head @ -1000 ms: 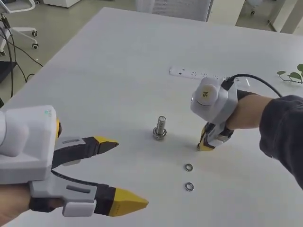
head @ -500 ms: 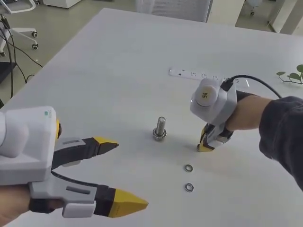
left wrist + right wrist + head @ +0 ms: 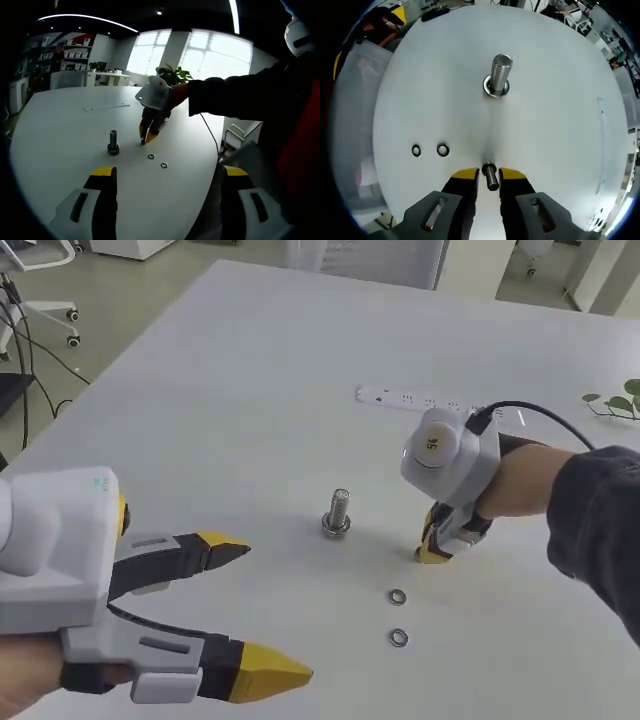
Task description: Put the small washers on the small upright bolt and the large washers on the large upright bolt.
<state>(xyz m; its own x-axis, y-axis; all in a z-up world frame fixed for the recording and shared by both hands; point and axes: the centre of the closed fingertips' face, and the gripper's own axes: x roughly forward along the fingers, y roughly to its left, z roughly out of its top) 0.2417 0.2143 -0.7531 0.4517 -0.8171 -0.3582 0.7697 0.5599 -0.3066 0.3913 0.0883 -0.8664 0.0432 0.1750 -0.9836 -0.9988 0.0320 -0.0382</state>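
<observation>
Pinching a short dark-steel small bolt (image 3: 490, 179): right gripper (image 3: 489, 173) (left gripper (image 3: 170, 171) spread wide)

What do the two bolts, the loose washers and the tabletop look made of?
Large bolt: silvery metal, probably steel, glinting threads. Small bolt: darker grey metal, dull shine. Washers: shiny grey metal rings, likely steel. Tabletop: smooth white, soft sheen, perhaps laminate; uncertain.

Shiny threaded metal large bolt (image 3: 499, 75), smooth metal small bolt (image 3: 490, 176), bright metal washers (image 3: 442, 149), matt white table (image 3: 250, 390)
</observation>
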